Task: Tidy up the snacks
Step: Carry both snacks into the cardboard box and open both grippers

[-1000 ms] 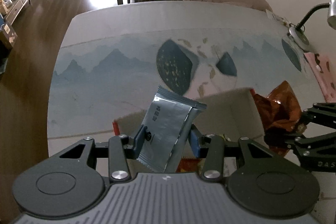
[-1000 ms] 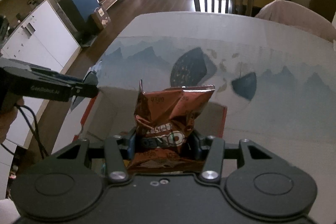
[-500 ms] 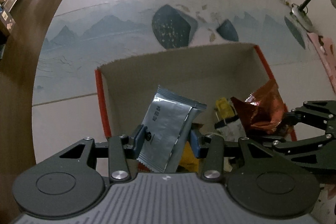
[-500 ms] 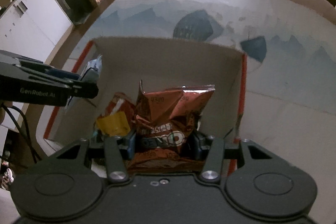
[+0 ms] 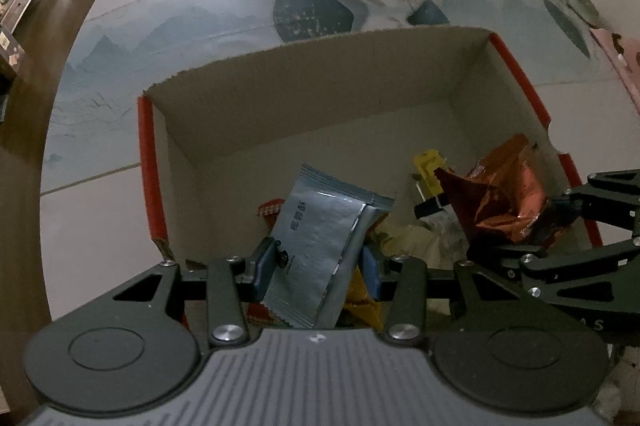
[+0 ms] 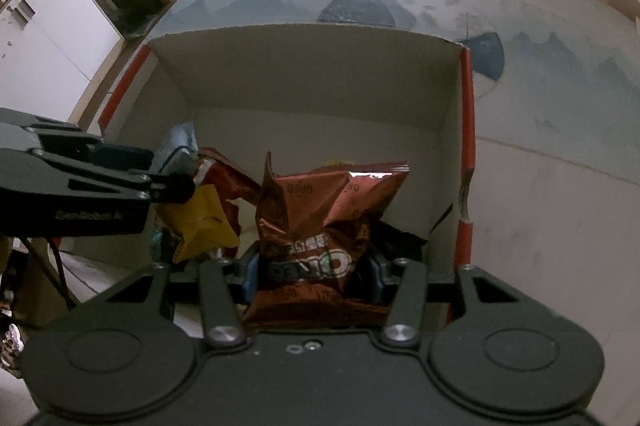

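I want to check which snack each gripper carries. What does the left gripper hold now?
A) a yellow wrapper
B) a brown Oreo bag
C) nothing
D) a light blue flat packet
D: in the left wrist view the left gripper is clamped on the light blue packet over the cardboard box, while the right gripper holds the brown Oreo bag.

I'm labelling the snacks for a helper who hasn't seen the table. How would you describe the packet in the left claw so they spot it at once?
Find the cardboard box with red edges on the table. Over its near left part, the left claw grips a flat packet. It is the only pale blue-grey one, smooth with dark lettering, unlike the crinkled reddish-brown bag to its right.
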Demonstrator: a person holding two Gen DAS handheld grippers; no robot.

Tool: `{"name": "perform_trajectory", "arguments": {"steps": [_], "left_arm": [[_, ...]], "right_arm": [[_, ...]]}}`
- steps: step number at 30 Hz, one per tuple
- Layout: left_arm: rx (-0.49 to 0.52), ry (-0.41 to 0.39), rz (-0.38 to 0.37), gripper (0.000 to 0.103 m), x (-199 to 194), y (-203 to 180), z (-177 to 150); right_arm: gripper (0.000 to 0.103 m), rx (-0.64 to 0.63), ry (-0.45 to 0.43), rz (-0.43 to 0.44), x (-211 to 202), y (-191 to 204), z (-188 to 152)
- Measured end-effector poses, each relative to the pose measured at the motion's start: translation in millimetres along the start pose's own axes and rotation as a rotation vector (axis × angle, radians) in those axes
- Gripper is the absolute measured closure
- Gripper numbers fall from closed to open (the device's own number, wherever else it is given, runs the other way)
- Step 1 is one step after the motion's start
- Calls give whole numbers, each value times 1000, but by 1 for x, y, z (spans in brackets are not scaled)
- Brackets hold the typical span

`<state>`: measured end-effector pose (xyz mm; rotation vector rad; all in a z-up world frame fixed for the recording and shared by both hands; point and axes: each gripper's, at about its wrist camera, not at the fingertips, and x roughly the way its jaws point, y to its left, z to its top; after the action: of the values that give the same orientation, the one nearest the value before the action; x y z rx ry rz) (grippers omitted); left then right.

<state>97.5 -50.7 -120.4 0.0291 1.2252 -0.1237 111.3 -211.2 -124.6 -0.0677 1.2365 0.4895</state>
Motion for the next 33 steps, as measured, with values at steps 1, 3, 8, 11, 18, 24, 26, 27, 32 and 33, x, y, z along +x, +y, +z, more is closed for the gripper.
{"name": "perform_trajectory", "arguments": {"steps": [1, 3, 8, 11, 18, 24, 26, 27, 32, 33], "left_arm": [[0, 4, 0, 59, 2, 0, -1], [0, 11, 0, 59, 6, -1, -2], [4, 11, -4, 60, 10, -1, -4], [10, 9, -5, 60, 11, -2, -4], [7, -4, -6, 59, 9, -2, -8], [1, -11, -4, 55, 4, 1, -10], [4, -20, -3, 54, 1, 1, -12], [5, -25, -2, 51, -1, 1, -13], [22, -75, -9, 45, -19, 0, -19], [27, -84, -9, 45, -23, 0, -20]], "right_arm": [[54, 0, 1, -2, 1, 1, 0], [54, 4, 6, 2, 4, 1, 2], [54, -20, 4, -5, 7, 5, 1], [54, -35, 2, -23, 8, 8, -1], [49, -29, -2, -30, 9, 12, -3], [34, -30, -42, -45, 1, 13, -7], [29, -18, -56, -43, -3, 12, -9], [27, -13, -65, -43, -5, 11, -9], [25, 19, -121, -23, -22, 12, -15], [23, 26, -132, -19, -25, 12, -16]]}}
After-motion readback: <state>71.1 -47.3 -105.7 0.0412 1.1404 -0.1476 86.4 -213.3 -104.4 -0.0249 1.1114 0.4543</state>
